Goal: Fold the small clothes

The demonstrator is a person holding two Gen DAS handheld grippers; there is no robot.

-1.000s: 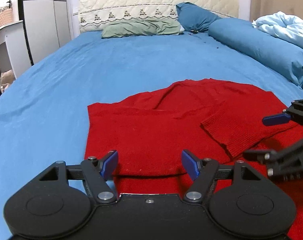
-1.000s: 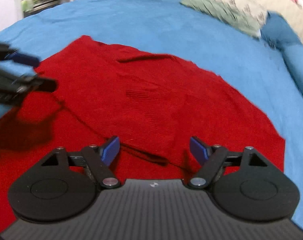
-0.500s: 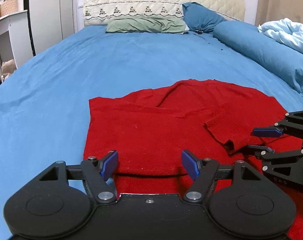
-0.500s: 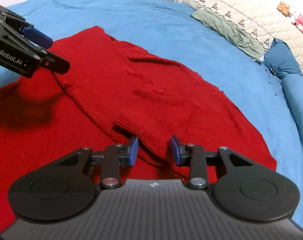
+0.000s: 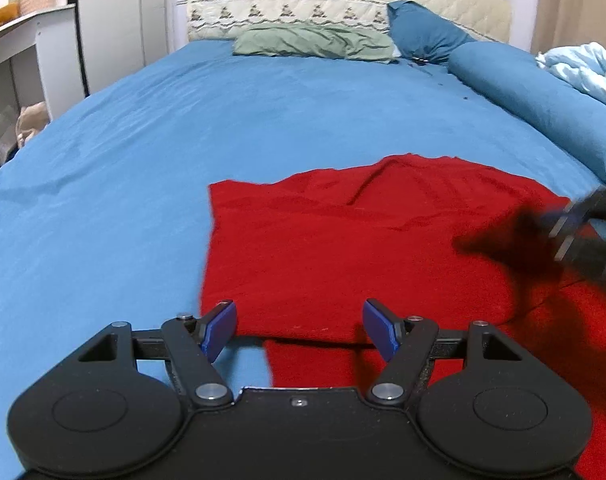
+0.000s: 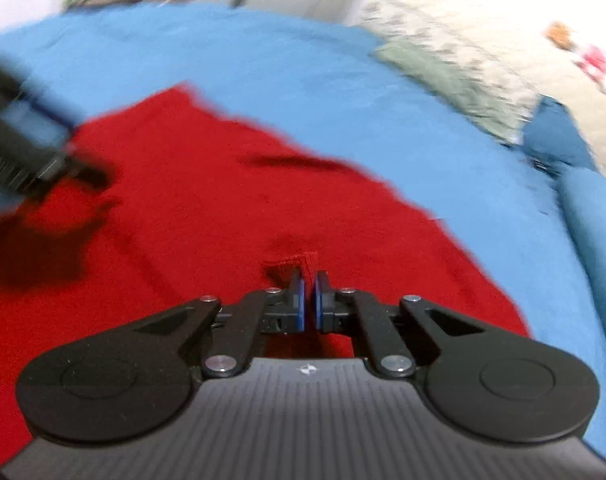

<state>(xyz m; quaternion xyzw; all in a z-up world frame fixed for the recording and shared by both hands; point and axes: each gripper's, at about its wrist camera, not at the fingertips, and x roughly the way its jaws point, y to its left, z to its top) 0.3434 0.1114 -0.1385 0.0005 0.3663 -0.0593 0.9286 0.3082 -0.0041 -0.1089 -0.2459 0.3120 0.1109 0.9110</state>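
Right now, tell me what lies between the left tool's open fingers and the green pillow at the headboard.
In the left wrist view, the red sweater lies just past the left tool, then bare blue sheet up to the green pillow.

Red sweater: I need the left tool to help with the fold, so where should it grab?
Probably the sweater's near left corner, from the near side. That edge lies flat just ahead of the open left tool; the right tool already pinches the ribbed cuff.
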